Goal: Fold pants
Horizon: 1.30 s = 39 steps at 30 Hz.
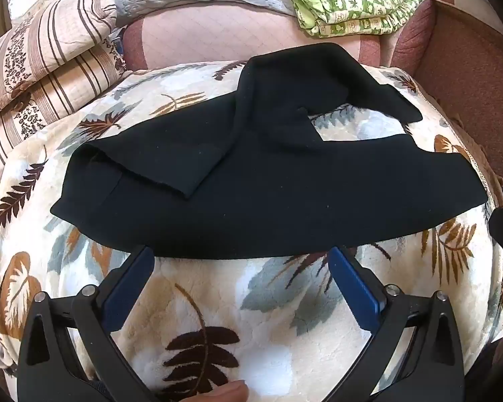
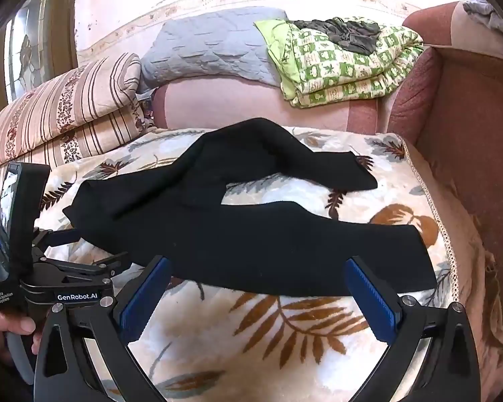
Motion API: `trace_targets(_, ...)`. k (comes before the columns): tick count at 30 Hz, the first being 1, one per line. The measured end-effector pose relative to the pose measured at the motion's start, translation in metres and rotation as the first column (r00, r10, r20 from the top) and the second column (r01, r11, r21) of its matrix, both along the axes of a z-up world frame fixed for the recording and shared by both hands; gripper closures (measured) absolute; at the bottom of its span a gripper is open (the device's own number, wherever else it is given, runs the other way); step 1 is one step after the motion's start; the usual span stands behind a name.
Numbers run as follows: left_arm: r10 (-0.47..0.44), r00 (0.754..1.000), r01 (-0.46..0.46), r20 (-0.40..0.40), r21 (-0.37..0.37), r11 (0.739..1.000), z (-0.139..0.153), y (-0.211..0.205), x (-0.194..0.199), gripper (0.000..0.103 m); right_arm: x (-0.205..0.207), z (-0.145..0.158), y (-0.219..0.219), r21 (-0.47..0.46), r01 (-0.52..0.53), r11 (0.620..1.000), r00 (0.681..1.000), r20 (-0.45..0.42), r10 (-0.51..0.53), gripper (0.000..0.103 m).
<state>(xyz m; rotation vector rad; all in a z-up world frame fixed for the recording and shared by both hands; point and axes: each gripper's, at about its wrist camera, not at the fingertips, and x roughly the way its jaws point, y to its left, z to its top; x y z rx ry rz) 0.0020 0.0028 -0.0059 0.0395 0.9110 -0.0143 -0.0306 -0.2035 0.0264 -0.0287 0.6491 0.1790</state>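
Black pants [image 1: 251,181] lie spread across a leaf-patterned fleece blanket [image 1: 218,318], one leg running along the near side and the other bent over toward the back. My left gripper [image 1: 239,254] stands wide open just short of the pants' near edge, with nothing between its blue pads [image 1: 127,288]. In the right wrist view the same pants [image 2: 251,234] lie ahead, and my right gripper [image 2: 256,264] is wide open at their near edge, holding nothing. The left gripper's body [image 2: 67,281] shows at the left of that view, held by a hand [image 2: 10,328].
Striped folded quilts [image 1: 40,63] are stacked at the left. A grey quilt [image 2: 211,47] and a green patterned folded blanket [image 2: 345,63] lie on the pink sofa back [image 2: 234,107]. A reddish armrest [image 2: 469,127] rises at the right.
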Motion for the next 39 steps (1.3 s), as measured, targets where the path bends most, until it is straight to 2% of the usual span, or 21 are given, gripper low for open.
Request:
trace_targets(10, 0.004, 1.0, -0.004, 0.0, 0.008, 1.0, 0.0, -0.001, -0.001, 0.0, -0.002, -0.001, -0.003, -0.059, 0.023, 0.998, 0.996, 0.092, -0.018, 0.0)
trace_targets(12, 0.006, 1.0, -0.006, 0.0, 0.01, 1.0, 0.0, -0.001, -0.001, 0.0, 0.002, -0.004, -0.004, -0.031, 0.004, 1.0, 1.0, 0.022, -0.004, 0.0)
trace_targets(18, 0.005, 1.0, -0.005, 0.0, 0.009, 1.0, 0.0, -0.001, 0.0, 0.0, -0.007, 0.006, 0.004, -0.145, 0.039, 0.989, 0.994, 0.104, -0.024, 0.0)
trace_targets(22, 0.005, 1.0, -0.005, 0.001, 0.011, 1.0, 0.0, -0.001, -0.001, 0.0, -0.001, 0.0, 0.002, -0.186, 0.053, 0.981, 0.998, 0.05, -0.045, 0.0)
trace_targets(26, 0.005, 1.0, -0.005, 0.0, 0.011, 1.0, 0.0, -0.001, 0.0, 0.0, 0.0, -0.001, -0.005, -0.123, 0.08, 0.989, 0.996, 0.049, -0.075, 0.0)
trace_targets(33, 0.005, 1.0, -0.005, 0.0, 0.008, 1.0, -0.001, -0.001, -0.001, 0.0, 0.004, -0.007, -0.01, -0.094, 0.09, 0.992, 0.996, -0.002, -0.09, 0.0)
trace_targets(39, 0.005, 1.0, -0.005, -0.004, 0.005, 1.0, -0.001, -0.001, -0.001, 0.0, 0.005, -0.007, -0.014, -0.056, 0.106, 0.993, 0.994, 0.005, -0.106, 0.0)
